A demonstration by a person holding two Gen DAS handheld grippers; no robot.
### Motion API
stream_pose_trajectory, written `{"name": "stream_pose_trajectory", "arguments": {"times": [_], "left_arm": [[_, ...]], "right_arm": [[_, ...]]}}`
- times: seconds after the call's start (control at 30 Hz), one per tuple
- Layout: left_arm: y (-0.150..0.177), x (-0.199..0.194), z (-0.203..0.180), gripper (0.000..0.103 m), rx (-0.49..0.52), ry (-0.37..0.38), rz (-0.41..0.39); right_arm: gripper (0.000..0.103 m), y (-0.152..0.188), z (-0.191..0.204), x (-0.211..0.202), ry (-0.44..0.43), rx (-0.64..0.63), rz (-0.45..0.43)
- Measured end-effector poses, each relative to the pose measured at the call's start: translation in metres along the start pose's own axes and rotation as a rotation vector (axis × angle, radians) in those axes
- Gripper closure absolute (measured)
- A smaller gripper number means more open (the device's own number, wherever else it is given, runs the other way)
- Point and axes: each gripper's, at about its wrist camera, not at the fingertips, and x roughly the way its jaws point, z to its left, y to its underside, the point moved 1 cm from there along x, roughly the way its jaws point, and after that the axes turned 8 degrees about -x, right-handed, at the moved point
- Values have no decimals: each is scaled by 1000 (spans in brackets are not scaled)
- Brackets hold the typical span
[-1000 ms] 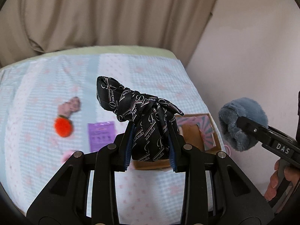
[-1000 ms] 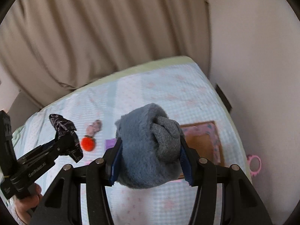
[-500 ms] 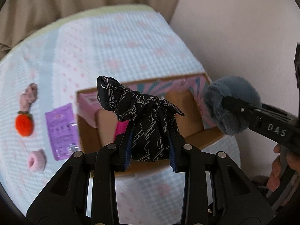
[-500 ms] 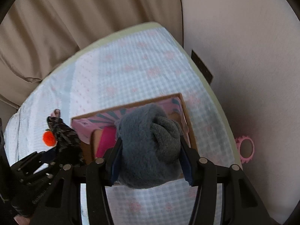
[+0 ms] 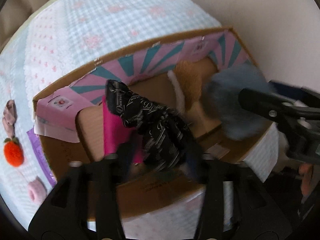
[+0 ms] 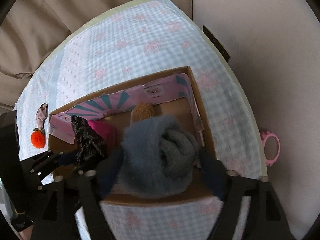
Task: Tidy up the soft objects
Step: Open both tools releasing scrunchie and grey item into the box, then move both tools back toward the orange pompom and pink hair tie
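Note:
A cardboard box (image 5: 164,38) with a pink and teal lining stands on the checked bedcover; it also shows in the right wrist view (image 6: 202,108). My left gripper (image 5: 160,160) is shut on a black patterned scarf (image 5: 152,124) over the box's left half. My right gripper (image 6: 160,164) is shut on a rolled blue-grey fluffy sock (image 6: 160,150) over the box's right half; the sock also shows in the left wrist view (image 5: 230,104). Inside the box lie a magenta cloth (image 5: 114,126) and a tan plush item (image 5: 190,80).
Left of the box on the bedcover lie an orange pompom (image 5: 13,154), a small pink-grey scrunchie (image 5: 10,112), a purple packet (image 5: 38,154) and a pink ring (image 5: 36,192). A pink hand mirror (image 6: 270,148) lies by the bed's right edge. A beige curtain (image 6: 80,10) hangs behind.
Both grippers have moved forward and tilted down over the box, carrying the scarf and the sock. The box now fills both views.

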Motion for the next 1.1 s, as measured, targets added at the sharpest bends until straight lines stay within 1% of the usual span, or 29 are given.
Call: {"name": "stream_pose_trajectory", "arguments": {"times": [0.03,0.07,0.1,0.2,0.27,0.4,0.63,0.73,0.83,1.0,1.1], "left_arm": [[0,3,1,0,13,-10,20],[0,5,2,0,24,-26,33],[1,5,4,0,40,-39,45],[6,-1,12,0,39,1,50],[9,-4,16,0,28,8,49],[12,-7,18,0,29,-16,39],[9,-29,10,0,24,-21,13],[11,-45,11,0,13,-25,-7],[15,-69,14,0,-10,-23,-42],[30,-117,22,0,-61,-32,-114],[45,-149,27,0,-94,-41,-161]], "right_arm": [[3,1,0,1,-5,-7,-6],[1,1,0,3,-6,-6,-7],[1,2,-1,3,-9,-1,-9],[1,4,-5,3,-46,39,-21],[1,5,-7,3,-66,65,-32],[1,6,-5,-3,-52,62,-48],[1,5,0,-20,-46,44,-80],[1,5,4,-34,-41,46,-101],[1,6,11,-49,-44,43,-92],[1,11,33,-91,-11,-18,-155],[1,17,50,-122,-10,-47,-205]]}}
